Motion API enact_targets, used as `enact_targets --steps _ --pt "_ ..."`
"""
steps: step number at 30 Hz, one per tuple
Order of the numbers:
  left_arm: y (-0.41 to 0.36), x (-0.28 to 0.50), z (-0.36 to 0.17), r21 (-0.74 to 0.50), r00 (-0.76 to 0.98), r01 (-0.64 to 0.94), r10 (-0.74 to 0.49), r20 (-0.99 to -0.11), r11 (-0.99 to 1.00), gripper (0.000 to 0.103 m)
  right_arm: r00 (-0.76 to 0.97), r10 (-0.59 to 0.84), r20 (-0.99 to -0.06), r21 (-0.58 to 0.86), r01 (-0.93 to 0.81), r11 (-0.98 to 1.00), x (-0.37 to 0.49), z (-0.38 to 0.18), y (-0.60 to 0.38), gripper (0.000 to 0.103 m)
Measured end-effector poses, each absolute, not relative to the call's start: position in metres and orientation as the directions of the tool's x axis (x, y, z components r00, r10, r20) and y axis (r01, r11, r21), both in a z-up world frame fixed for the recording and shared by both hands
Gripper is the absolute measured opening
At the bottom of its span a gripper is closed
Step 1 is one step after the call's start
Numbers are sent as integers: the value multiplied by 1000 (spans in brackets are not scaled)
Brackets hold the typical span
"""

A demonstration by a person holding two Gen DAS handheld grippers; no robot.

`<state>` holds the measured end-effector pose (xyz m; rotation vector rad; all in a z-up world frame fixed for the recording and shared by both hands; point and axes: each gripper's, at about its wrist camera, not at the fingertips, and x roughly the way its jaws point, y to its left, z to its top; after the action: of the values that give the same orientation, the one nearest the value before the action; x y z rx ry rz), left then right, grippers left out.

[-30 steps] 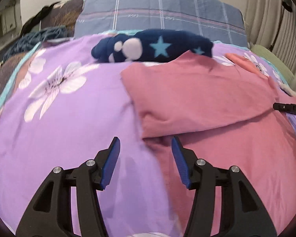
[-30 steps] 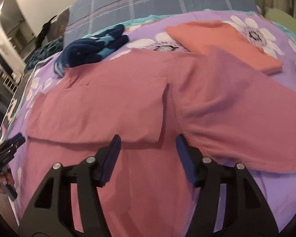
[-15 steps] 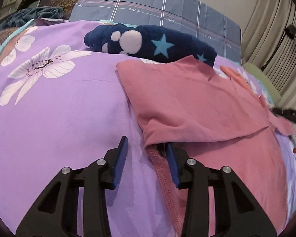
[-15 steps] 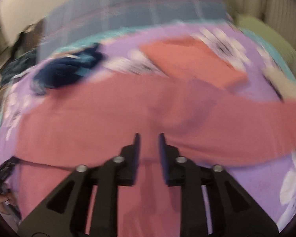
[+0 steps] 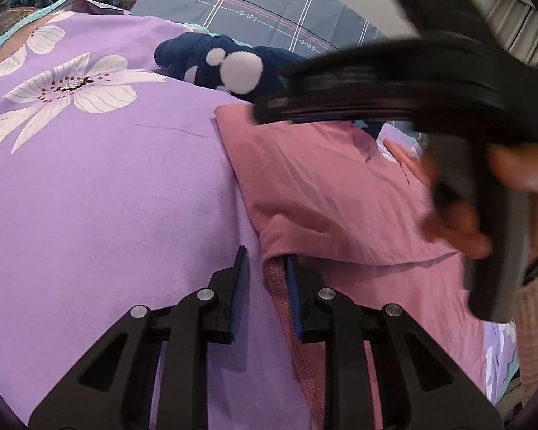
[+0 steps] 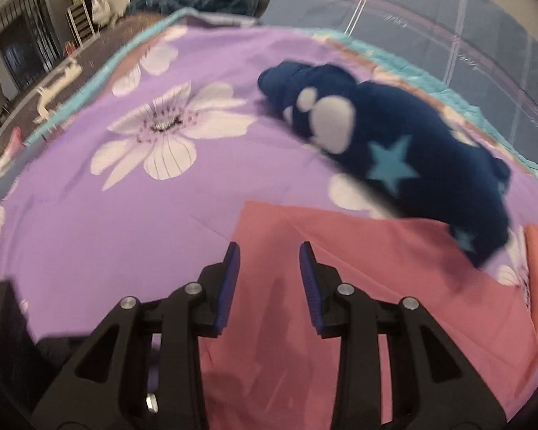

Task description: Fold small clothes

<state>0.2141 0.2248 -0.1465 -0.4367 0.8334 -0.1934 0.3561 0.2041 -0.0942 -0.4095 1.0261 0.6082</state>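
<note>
Tongs: left tongs [image 5: 267, 268] straddle one pink garment [image 5: 326, 193]; right tongs [image 6: 269, 261] parted.

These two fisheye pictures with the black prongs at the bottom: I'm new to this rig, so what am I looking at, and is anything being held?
There is no robot arm here. A person carries a handheld two-finger clamp in each hand, and each clamp has a camera looking forward along its fingers.

In the left wrist view, the left gripper has its blue-padded fingers nearly closed around the hemmed edge of the pink garment, though a gap remains, so it does not look clamped yet. The big blurred black shape is the other clamp, with the person's hand around it.

In the right wrist view, the right gripper is open above the same pink garment, holding nothing.

Everything lies on a purple flowered bedsheet. Behind the garment sits a navy fleece item with stars.
</note>
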Motion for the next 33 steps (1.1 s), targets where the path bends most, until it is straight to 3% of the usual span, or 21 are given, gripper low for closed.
enact_targets --steps 2,3,4,5,10,12,14,18,23,25,27,28,29,31,33 --pt "225 215 -147 -451 660 -4 -337 -671 892 23 379 237 -895 -68 -638 767 361 -107 214 36" --pt "225 215 -147 -452 660 -5 -336 -672 892 22 381 215 -899 -85 -634 769 364 -112 218 31" --pt "224 215 -147 -447 661 -8 -331 -674 895 12 391 203 -898 -94 -621 778 368 -117 219 4" --pt "224 215 -147 -441 656 -10 -327 -680 897 5 394 217 -893 -75 -608 791 372 -117 220 4" --pt "198 203 -138 -222 635 -36 -149 -758 974 4 357 337 -871 88 -563 822 394 -117 214 4" --pt "190 201 -138 -157 629 -29 -104 -771 987 4 317 378 -870 129 -593 795 393 -120 210 11" --pt "192 199 -136 -159 625 -22 -110 -773 987 5 320 412 -853 155 -598 786 384 -108 193 45" --pt "209 191 -124 -166 628 -44 -102 -772 985 6 390 468 -793 173 -592 787 355 -80 122 50" --pt "233 179 -98 -316 722 7 -223 -655 949 6 448 408 -796 207 -432 878 329 -85 -26 21" --pt "229 182 -92 -351 740 46 -268 -617 935 6 473 376 -796 236 -330 914 323 -93 -83 20" --pt "217 191 -95 -381 732 80 -314 -604 921 14 485 280 -829 230 -161 960 320 -114 -149 20" --pt "209 197 -100 -397 719 90 -336 -609 913 26 481 279 -831 250 -124 960 320 -124 -167 0" --pt "203 207 -112 -398 688 75 -336 -643 914 34 468 374 -801 374 -97 922 317 -132 -192 0" --pt "190 217 -138 -322 623 19 -263 -737 947 31 462 483 -744 529 -36 848 307 -133 -220 0" --pt "183 212 -137 -276 640 32 -232 -733 961 31 502 450 -738 496 -48 867 294 -120 -229 3"
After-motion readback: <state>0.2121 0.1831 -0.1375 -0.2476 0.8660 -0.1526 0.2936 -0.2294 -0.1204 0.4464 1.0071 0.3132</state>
